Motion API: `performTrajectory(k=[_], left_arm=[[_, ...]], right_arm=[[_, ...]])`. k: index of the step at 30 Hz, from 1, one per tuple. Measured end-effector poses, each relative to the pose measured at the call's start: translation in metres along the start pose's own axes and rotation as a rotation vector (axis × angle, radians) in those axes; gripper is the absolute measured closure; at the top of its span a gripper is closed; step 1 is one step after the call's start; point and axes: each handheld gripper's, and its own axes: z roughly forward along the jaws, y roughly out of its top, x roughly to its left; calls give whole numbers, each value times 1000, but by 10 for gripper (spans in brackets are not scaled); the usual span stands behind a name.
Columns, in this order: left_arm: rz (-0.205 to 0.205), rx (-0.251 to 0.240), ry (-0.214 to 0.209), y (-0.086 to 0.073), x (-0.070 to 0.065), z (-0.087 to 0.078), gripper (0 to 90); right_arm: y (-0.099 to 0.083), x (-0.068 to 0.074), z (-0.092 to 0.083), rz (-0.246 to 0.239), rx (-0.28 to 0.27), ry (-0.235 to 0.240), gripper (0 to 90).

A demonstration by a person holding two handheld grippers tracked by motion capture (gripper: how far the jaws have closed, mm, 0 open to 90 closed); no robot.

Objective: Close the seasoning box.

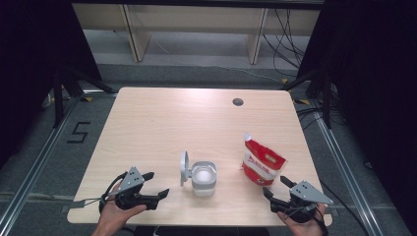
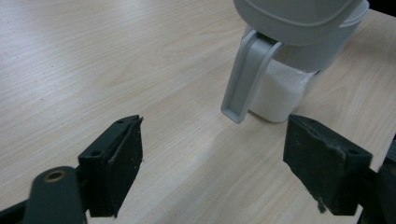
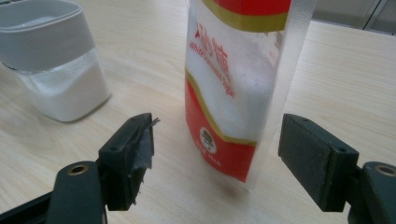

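A clear container [image 1: 202, 178] part full of white powder stands at the table's near middle, its grey lid [image 1: 184, 167] hinged up on its left side. To its right stands a red and white sugar bag [image 1: 263, 164]. My left gripper [image 1: 156, 184] rests near the front edge, left of the container, open and holding nothing. In the left gripper view the container [image 2: 289, 74] and its hanging lid tab [image 2: 245, 77] lie just beyond the gripper [image 2: 219, 163]. My right gripper [image 1: 277, 187] is open below the bag. In the right gripper view the bag [image 3: 238, 84] stands just ahead of the gripper [image 3: 224, 158], with the container [image 3: 51, 60] to its left.
The wooden table [image 1: 162, 123] has a round dark grommet [image 1: 238, 102] near its far edge. Black frames and curtains flank both sides. Cables [image 1: 290, 39] trail on the floor behind, beside pale furniture legs [image 1: 136, 34].
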Motion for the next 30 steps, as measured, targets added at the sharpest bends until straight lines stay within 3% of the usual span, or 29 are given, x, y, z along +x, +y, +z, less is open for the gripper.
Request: performTrajectory(k=[2,3,4,5,6,13,15,16,18,23,26,27,30], left_arm=[[-1,0,-12,1,-1,-1,244],[-1,-4,-13,1,-2,-1,275],[8,3,-16,0,-3,-1,302],[7,0,-21,0,-4,0,341],[14,0,-18,0,-4,0,377],[33,-29,-58,2,-11,0,755],[19,-45,-80,3,-12,0,824],[-8,-50,-80,4,-14,0,846],[-6,-67,-80,7,-15,1,885],[11,-93,-85,21,-14,-4,894],[34,-105,-94,28,-13,-5,895],[25,-113,-88,30,-14,-5,895],[30,-110,-86,36,-14,-6,895]], right_arm=[[0,0,0,3,0,-3,277],[-1,3,-2,30,11,-15,278],[-1,1,-2,-4,1,-18,279],[-2,4,-4,37,17,-23,279],[-2,0,-3,9,-2,-9,279],[-4,2,-7,7,-5,-18,281],[-4,2,-8,3,-2,-25,281],[-4,1,-9,-3,9,-13,282],[-5,2,-8,5,-1,-15,283],[-5,3,-10,-12,-11,-35,292],[-5,6,-12,26,6,-31,292],[-5,3,-10,-1,-3,-21,292],[-5,3,-11,-14,3,-17,293]])
